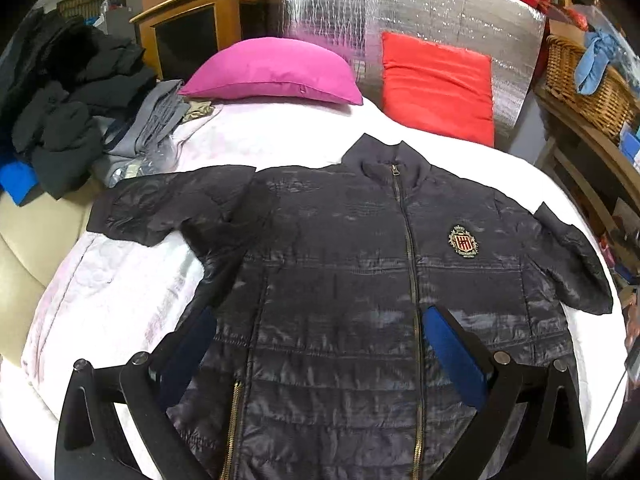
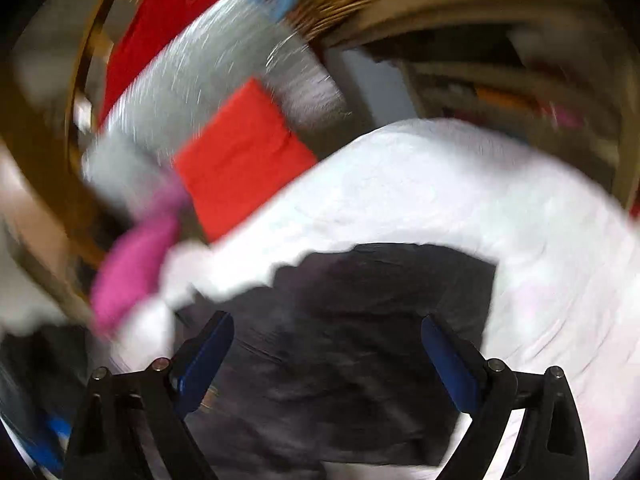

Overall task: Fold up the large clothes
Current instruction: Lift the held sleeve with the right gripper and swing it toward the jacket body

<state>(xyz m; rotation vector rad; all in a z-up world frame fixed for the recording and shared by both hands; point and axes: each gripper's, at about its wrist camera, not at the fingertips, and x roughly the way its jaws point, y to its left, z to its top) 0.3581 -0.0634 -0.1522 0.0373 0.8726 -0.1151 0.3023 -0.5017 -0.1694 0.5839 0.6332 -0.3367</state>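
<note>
1. A dark navy quilted zip-up jacket (image 1: 360, 280) lies flat, front up and zipped, on the white bedspread (image 1: 120, 292); both sleeves are spread outward.
2. Embroidered crest badge (image 1: 463, 241) shows on the chest, beside the brass zip.
3. Left gripper (image 1: 320, 344): blue-padded fingers spread wide above the jacket's lower front, nothing between them.
4. Right gripper (image 2: 328, 356): jaws spread wide over dark jacket fabric, pinching nothing; this view is motion-blurred.
5. A magenta pillow (image 1: 276, 76) and a red cushion (image 1: 436, 84) sit at the head of the bed, against silver foil sheeting (image 1: 420, 8).
6. A heap of dark clothes (image 1: 72, 112) lies off to the left.
</note>
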